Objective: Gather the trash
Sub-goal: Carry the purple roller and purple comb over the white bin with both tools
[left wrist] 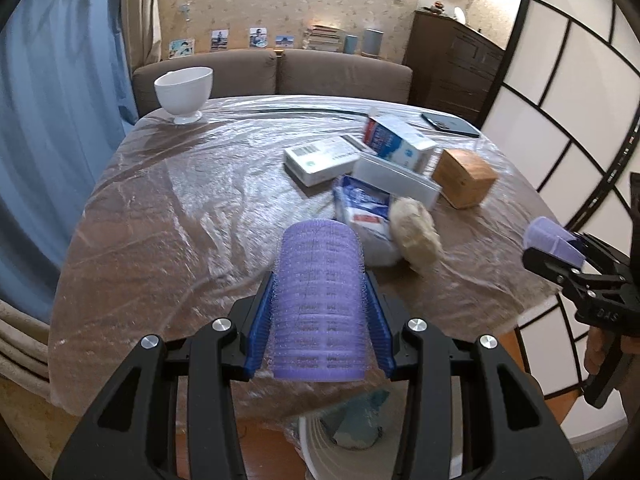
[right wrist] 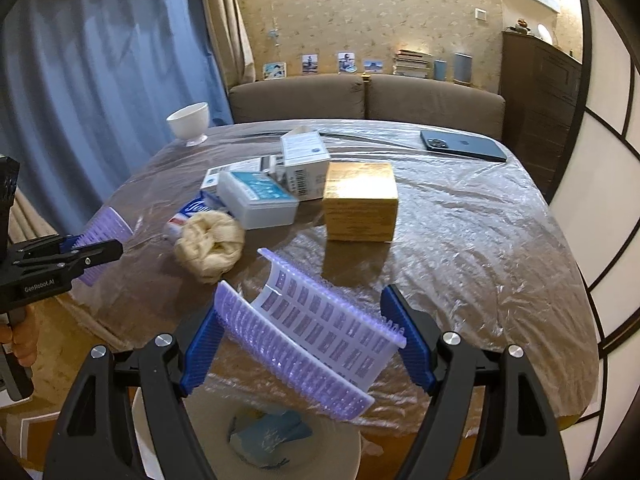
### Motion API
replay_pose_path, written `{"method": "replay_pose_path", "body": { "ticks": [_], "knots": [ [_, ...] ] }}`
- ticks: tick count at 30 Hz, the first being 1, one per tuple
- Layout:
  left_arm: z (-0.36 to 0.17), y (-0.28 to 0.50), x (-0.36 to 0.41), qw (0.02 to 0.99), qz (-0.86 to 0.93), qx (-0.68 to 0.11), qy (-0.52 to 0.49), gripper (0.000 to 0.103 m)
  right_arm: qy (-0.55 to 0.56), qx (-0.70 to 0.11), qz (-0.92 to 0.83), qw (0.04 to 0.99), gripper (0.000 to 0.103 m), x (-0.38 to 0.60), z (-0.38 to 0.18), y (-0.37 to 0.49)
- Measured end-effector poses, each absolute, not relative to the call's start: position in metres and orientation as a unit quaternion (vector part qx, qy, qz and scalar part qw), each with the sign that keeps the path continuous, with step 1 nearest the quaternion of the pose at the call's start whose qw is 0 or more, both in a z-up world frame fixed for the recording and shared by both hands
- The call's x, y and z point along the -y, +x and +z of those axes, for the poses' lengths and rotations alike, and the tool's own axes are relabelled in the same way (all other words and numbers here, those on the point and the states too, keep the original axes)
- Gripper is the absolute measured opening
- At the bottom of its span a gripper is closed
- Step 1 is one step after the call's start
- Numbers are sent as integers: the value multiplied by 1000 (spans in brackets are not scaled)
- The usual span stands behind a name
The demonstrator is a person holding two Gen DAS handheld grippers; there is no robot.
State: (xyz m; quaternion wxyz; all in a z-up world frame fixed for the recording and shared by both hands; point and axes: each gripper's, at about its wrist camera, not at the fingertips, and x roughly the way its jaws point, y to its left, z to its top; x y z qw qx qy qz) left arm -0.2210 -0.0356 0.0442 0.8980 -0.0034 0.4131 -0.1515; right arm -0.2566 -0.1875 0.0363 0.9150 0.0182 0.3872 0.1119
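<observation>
Gripping a purple hair roller, your left gripper is clamped; at 3 o'clock, your right gripper pinches a broken roller piece.

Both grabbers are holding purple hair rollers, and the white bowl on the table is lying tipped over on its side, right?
Not quite. The white bowl stands upright on its foot at the far corner of the table, as the left wrist view shows. The left gripper and right gripper do each hold a purple roller.
</observation>
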Motion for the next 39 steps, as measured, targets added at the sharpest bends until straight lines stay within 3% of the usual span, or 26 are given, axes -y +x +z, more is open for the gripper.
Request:
{"method": "replay_pose_path", "body": {
  "ticks": [39],
  "knots": [
    [1, -298, 90, 844, -258, -466, 56, 44, -2, -471, 191, 861, 76, 172, -4, -321]
  ]
}}
